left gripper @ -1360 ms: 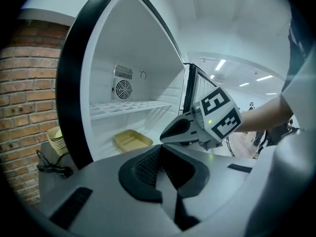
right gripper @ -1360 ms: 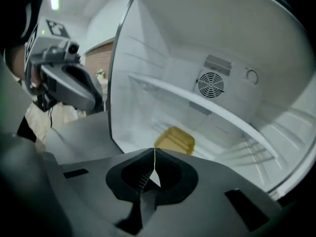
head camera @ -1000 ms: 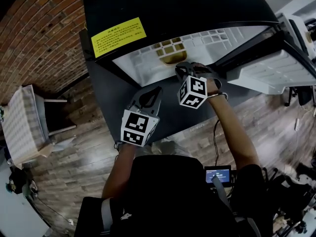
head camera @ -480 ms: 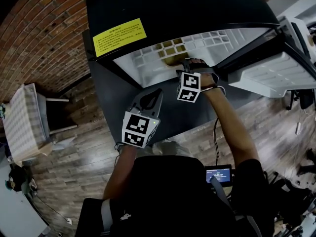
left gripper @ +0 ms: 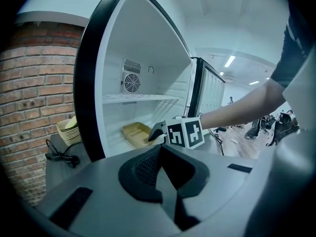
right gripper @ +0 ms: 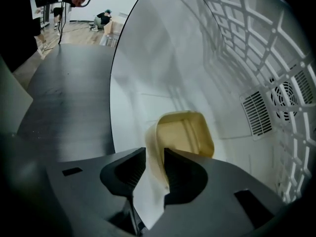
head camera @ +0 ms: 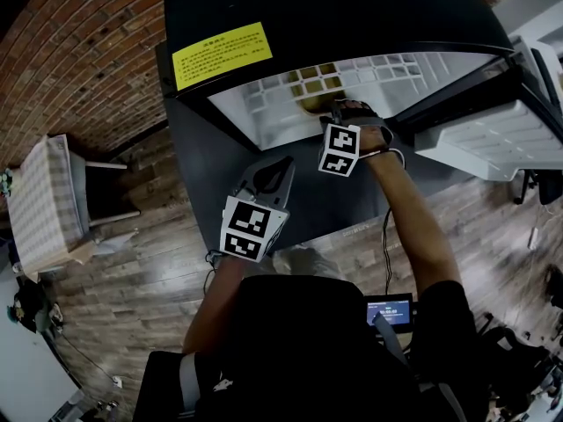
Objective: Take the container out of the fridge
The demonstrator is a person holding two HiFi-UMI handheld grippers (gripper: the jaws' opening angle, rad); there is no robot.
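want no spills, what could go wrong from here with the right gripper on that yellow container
1. The right gripper, whose jaws have just been closing, has only the thin near wall of the container between them. Lifted from one edge, it may tilt, flex or slip out.
2. The container sits inside the fridge, behind its black frame. Dragged out low, it may catch there.

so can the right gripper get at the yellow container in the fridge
Looks like yes: the fridge door stands open, nothing is in the way, and the right gripper has just been closing its jaws on the wall of the container.
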